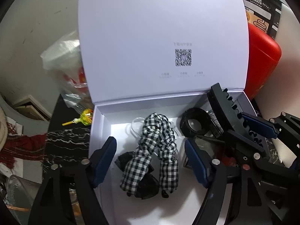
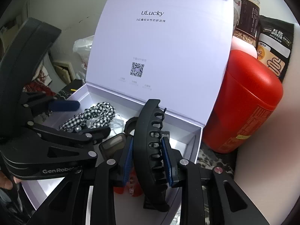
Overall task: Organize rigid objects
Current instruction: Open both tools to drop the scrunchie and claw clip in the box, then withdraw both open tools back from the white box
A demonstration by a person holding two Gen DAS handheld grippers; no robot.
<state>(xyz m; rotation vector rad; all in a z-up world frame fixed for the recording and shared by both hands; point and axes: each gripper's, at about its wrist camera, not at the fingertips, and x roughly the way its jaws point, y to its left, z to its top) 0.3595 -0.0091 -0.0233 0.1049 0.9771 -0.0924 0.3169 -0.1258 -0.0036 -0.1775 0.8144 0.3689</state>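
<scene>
A white box (image 1: pixel 101 131) with its lid up stands on a dark marbled table. Inside lie a black-and-white checked scrunchie (image 1: pixel 157 150), a black ring (image 1: pixel 195 123) and small dark items. My left gripper (image 1: pixel 150 159) is open and empty over the box, its fingers either side of the scrunchie. My right gripper (image 2: pixel 147 159) is shut on a long black hair claw clip (image 2: pixel 150 140), held above the box's right side (image 2: pixel 195 142). The clip (image 1: pixel 230 112) and the right gripper (image 1: pixel 262 125) also show in the left wrist view.
A red container (image 2: pixel 243 108) stands right of the box, with a jar (image 2: pixel 245 18) and a black food bag (image 2: pixel 273 45) behind. Left of the box are a plastic bag (image 1: pixel 63 63), a yellow lollipop (image 1: pixel 84 116) and red cloth (image 1: pixel 20 148).
</scene>
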